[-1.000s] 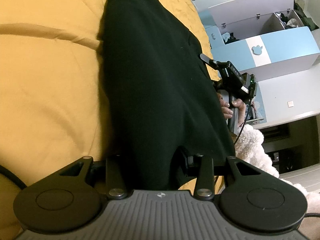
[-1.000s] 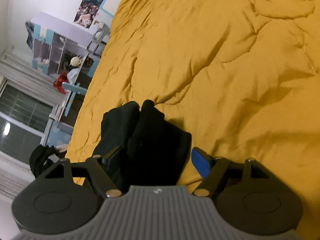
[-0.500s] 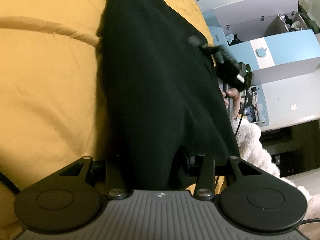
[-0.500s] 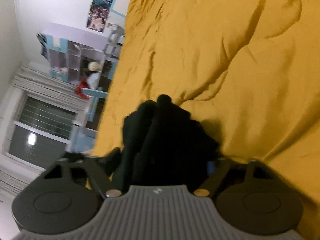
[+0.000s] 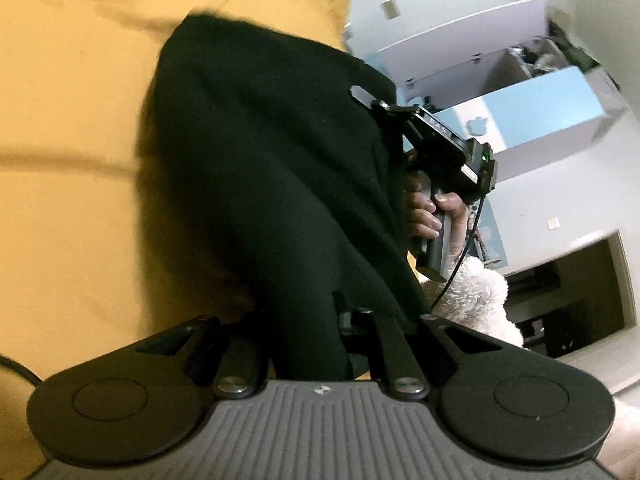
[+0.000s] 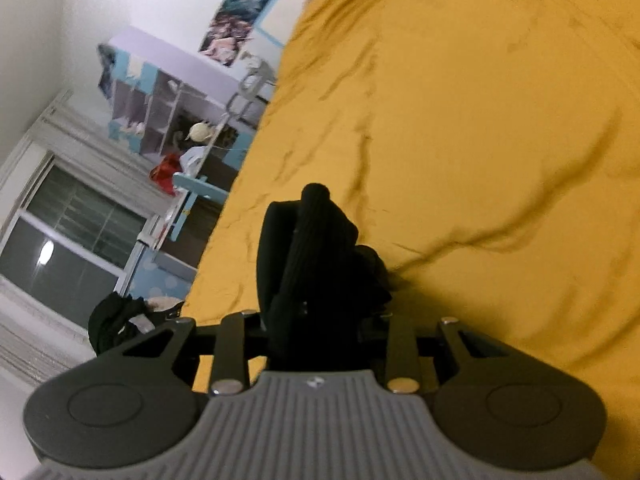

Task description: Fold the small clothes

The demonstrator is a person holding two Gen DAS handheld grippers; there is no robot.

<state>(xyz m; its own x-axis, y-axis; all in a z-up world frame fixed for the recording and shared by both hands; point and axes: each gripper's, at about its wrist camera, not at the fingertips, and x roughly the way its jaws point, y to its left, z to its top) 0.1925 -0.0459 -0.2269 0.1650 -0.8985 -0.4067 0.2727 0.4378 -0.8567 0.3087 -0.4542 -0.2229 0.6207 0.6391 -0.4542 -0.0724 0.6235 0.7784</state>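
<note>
A black garment [image 5: 272, 184] stretches over the yellow quilt [image 5: 68, 200], held at both ends. The left gripper [image 5: 308, 336] pinches one end, its jaws having just closed on the cloth, which bunches between them. The right gripper [image 6: 320, 320] has also just been closing and now clamps the other end, a ribbed fold of the garment [image 6: 312, 248] rising out of its jaws. In the left wrist view the right gripper [image 5: 362, 94] sits at the garment's far edge, near the quilt's edge, with a hand [image 5: 432, 216] on its handle and a fluffy white sleeve [image 5: 476, 300] below it.
</note>
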